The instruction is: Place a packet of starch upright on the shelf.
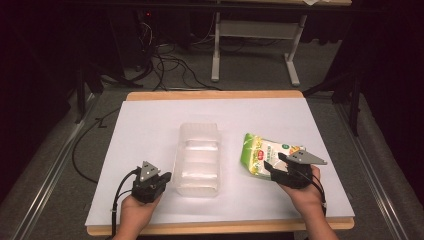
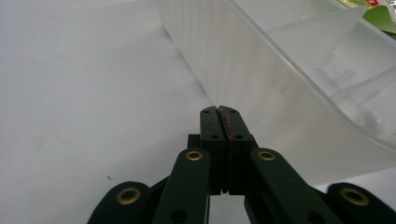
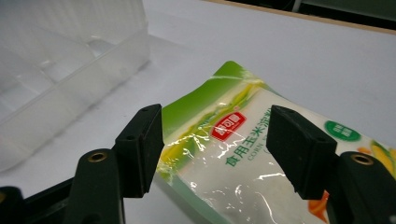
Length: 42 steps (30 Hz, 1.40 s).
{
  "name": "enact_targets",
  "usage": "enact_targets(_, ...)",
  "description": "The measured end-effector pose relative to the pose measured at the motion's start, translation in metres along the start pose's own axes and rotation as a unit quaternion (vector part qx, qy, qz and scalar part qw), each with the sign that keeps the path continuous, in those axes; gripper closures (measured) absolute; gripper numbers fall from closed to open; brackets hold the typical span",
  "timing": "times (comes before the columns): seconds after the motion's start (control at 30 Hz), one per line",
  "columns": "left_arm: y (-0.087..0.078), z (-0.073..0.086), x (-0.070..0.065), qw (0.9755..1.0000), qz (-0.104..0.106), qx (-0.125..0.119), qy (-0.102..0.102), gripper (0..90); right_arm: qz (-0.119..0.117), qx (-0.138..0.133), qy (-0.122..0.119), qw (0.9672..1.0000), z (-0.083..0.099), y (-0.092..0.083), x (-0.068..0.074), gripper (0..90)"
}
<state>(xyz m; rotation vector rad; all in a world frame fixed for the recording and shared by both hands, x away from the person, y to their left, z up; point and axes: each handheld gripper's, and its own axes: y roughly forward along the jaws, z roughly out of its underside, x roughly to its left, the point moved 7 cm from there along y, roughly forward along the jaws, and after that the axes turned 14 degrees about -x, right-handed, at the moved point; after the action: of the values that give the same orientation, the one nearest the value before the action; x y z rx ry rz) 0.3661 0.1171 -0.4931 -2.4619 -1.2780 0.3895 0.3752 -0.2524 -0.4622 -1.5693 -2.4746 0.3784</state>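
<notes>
Pouch (image 3: 252, 163), between the right hand-held gripper's (image 3: 215, 149) jaws: Chinese characters with "CORN" under them.
Red badge on pouch: white characters, unreadable.
Green round badge: too small to read.

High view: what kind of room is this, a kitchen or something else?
Probably a lab or recording room, not a kitchen: a white-covered table, loose cables on the floor, and a hand-held gripper in each hand.

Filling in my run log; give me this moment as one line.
left gripper: shut, beside clear bin | right gripper: open over corn starch bag, not gripping
</notes>
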Motion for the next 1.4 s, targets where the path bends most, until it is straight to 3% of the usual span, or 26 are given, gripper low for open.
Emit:
enact_targets(0.4, 0.005, 0.000, -0.018, 0.9997, 0.011, 0.000, 0.021, 90.0, -0.030, 0.040, -0.013, 0.9987, 0.008, 0.023, 0.022, 33.5)
enact_targets(0.57, 0.007, 0.001, -0.022, 0.9994, 0.018, 0.002, 0.028, 90.0, -0.041, 0.053, -0.034, 0.9972, 0.011, 0.036, 0.034, 35.5)
enact_targets(0.67, 0.006, -0.003, -0.018, 0.9997, 0.013, -0.006, 0.021, 89.9, -0.042, 0.062, -0.048, 0.9960, 0.015, 0.044, 0.040, 38.7)
enact_targets(0.8, 0.002, -0.005, -0.007, 0.9999, 0.000, -0.014, 0.010, 74.4, -0.035, 0.076, -0.067, 0.9943, 0.020, 0.059, 0.041, 39.5)
enact_targets(0.87, -0.002, -0.007, 0.000, 0.9997, -0.008, -0.022, 0.000, 65.1, -0.035, 0.085, -0.071, 0.9932, 0.023, 0.065, 0.043, 43.9)
enact_targets(0.97, -0.006, -0.008, 0.009, 0.9993, -0.014, -0.030, -0.015, 58.1, -0.037, 0.104, -0.080, 0.9906, 0.030, 0.073, 0.045, 45.0)
enact_targets(1.07, -0.008, -0.008, 0.014, 0.9990, -0.014, -0.034, -0.026, 55.2, -0.032, 0.113, -0.102, 0.9878, 0.034, 0.076, 0.047, 45.4)
enact_targets(1.23, -0.006, -0.008, 0.009, 0.9994, -0.010, -0.032, -0.014, 53.1, -0.012, 0.117, -0.141, 0.9830, 0.039, 0.080, 0.050, 49.4)
enact_targets(1.4, -0.006, -0.007, 0.006, 0.9995, -0.004, -0.032, -0.007, 52.8, -0.006, 0.114, -0.144, 0.9830, 0.039, 0.080, 0.050, 57.8)
